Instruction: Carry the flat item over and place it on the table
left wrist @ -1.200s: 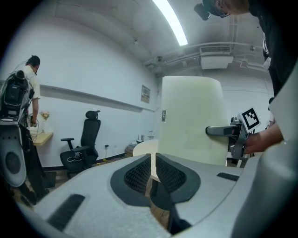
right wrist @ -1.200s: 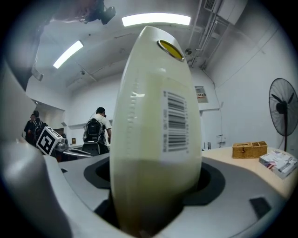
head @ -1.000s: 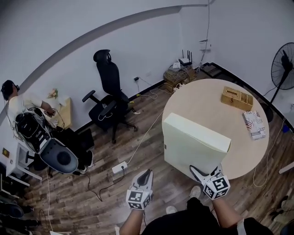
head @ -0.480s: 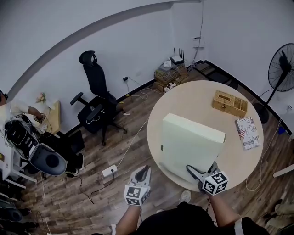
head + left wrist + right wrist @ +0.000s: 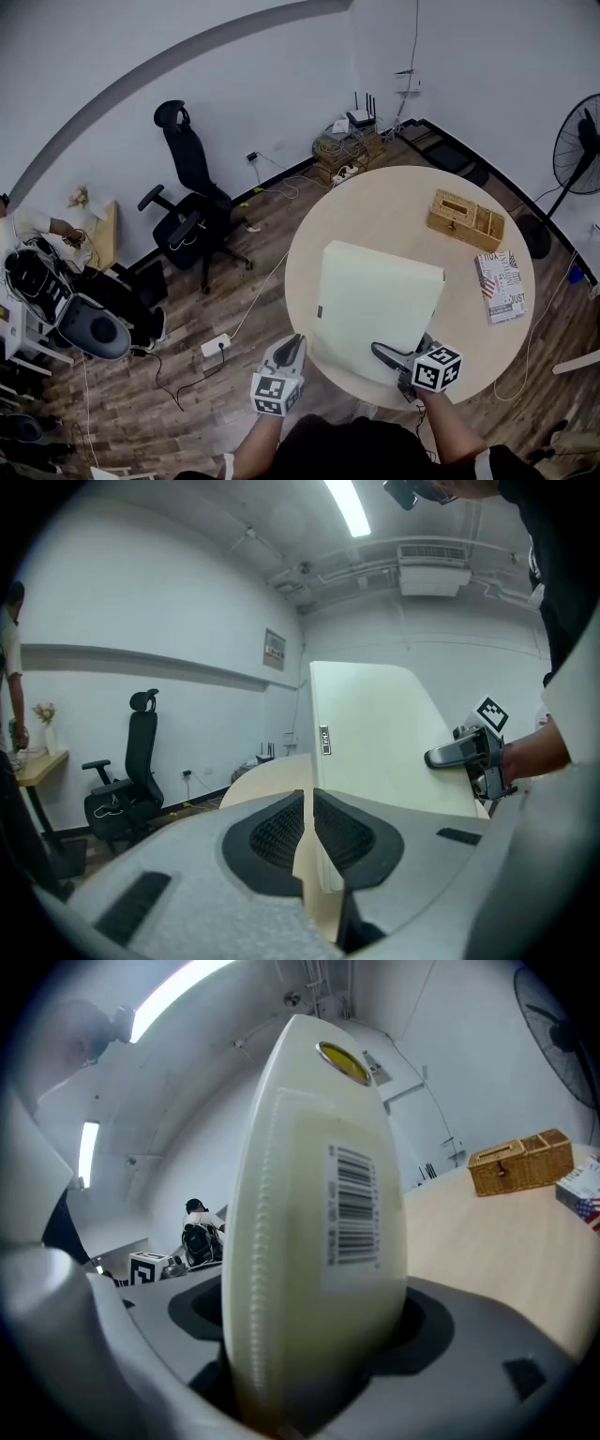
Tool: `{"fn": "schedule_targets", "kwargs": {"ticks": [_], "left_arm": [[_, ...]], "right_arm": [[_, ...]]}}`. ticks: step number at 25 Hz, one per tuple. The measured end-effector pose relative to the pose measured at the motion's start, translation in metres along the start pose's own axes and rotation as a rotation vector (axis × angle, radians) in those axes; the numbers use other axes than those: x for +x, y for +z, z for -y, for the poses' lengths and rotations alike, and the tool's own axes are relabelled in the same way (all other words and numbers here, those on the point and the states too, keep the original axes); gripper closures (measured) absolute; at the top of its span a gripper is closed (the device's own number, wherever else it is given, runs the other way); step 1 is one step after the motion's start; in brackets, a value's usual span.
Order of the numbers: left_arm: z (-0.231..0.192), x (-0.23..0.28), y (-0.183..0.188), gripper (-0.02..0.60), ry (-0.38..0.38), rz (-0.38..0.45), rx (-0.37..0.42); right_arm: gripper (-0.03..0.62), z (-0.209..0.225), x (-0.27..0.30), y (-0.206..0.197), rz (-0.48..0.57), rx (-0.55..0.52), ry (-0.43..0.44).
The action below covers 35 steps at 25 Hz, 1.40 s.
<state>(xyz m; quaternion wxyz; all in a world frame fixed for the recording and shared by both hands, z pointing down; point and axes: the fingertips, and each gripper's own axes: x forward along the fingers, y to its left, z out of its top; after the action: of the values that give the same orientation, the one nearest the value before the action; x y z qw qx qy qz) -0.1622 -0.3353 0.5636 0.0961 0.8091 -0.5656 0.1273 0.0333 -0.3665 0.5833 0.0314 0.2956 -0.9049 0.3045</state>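
Note:
The flat item is a wide cream box (image 5: 375,298) with a barcode label on its narrow edge (image 5: 352,1206). My right gripper (image 5: 386,355) is shut on the box's near edge and holds it tilted over the round wooden table (image 5: 394,211). In the right gripper view the box edge fills the space between the jaws (image 5: 314,1363). Whether the box touches the tabletop is not visible. My left gripper (image 5: 292,347) hangs shut and empty beside the table's near left rim. The left gripper view (image 5: 307,810) looks at the box's broad face (image 5: 375,742) and the right gripper (image 5: 469,757).
A wicker box (image 5: 466,219) and a printed book (image 5: 499,286) lie on the table's right side. A black office chair (image 5: 187,202) stands to the left, a floor fan (image 5: 577,131) at the right. Cables and a power strip (image 5: 216,345) lie on the wood floor.
The box has come further in over the table and lies flatter. The right gripper followed it, still holding. The left gripper kept its place at the lower left.

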Motion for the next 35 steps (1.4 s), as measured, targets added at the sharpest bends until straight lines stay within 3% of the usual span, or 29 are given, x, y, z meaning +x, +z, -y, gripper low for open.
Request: {"fn": "schedule_targets", "kwargs": {"ticks": [4,13,28,35], "left_arm": [[-0.001,0.018,0.002,0.551,-0.012,-0.018,0.016],[-0.023,0.048,0.005,0.551,-0.057,-0.035,0.042],[-0.072,0.032,-0.023,0.551,-0.06,-0.087,0.013],[-0.071,0.029,-0.032,0.551,-0.08,-0.097,0.01]], "right_arm": [[0.203,0.02,0.013,-0.007,-0.079,0.092,0.022],[0.203,0.064,0.045,-0.033,-0.25,0.319,-0.053],[0.203,0.094,0.085,-0.077,-0.396,0.613,-0.097],[0.201,0.099,0.09,-0.098,-0.445,0.742,-0.116]]}}
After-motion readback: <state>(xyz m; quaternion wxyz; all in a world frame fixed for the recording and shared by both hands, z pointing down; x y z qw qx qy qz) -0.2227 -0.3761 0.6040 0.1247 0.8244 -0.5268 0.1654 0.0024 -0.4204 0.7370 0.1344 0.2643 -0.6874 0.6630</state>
